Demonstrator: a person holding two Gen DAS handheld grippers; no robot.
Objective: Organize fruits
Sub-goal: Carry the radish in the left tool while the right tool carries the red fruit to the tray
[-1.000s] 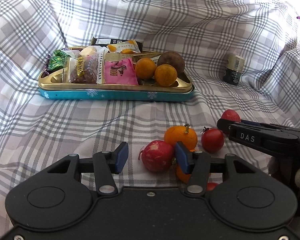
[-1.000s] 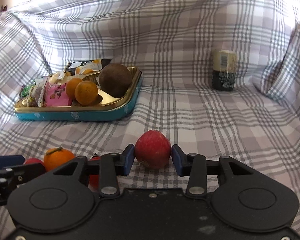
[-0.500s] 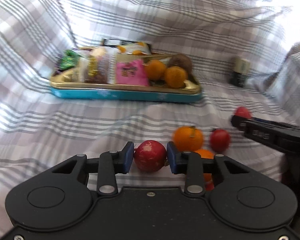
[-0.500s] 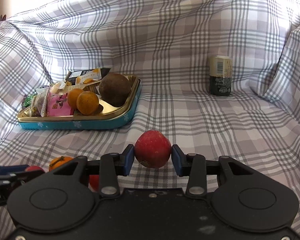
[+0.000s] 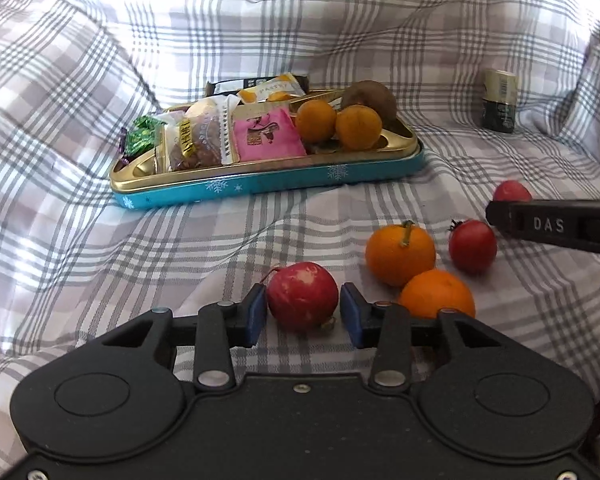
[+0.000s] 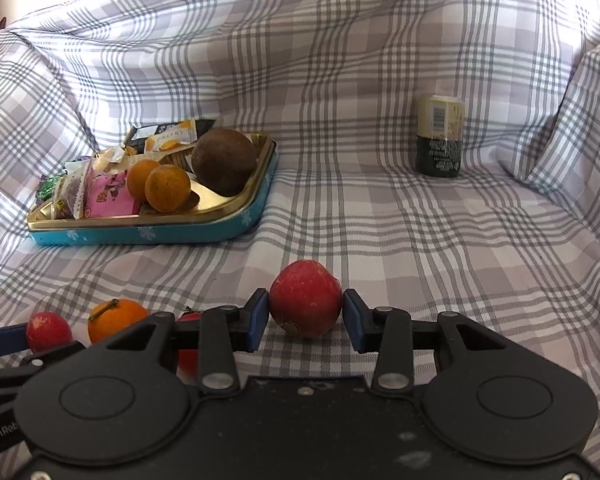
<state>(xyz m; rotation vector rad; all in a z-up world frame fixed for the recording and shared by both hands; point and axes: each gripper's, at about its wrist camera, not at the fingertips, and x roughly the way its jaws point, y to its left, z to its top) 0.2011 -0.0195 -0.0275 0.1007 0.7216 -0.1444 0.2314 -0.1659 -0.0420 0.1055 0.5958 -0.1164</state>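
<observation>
I see a soft, matt woven plaid cloth (image 6: 380,220) under everything. At ten o'clock the tin tray (image 6: 148,235) looks like metal, its inside polished gold and mirror-glossy, its outer wall painted teal. The snack wrappers (image 5: 266,134) in it are shiny, crinkled plastic. My grippers' bodies are matt black plastic.

L tongs (image 5: 303,315) clamped speckled red fruit (image 5: 302,295), now reopening.

Oranges (image 5: 400,254) lie before the tray (image 5: 260,184).
</observation>
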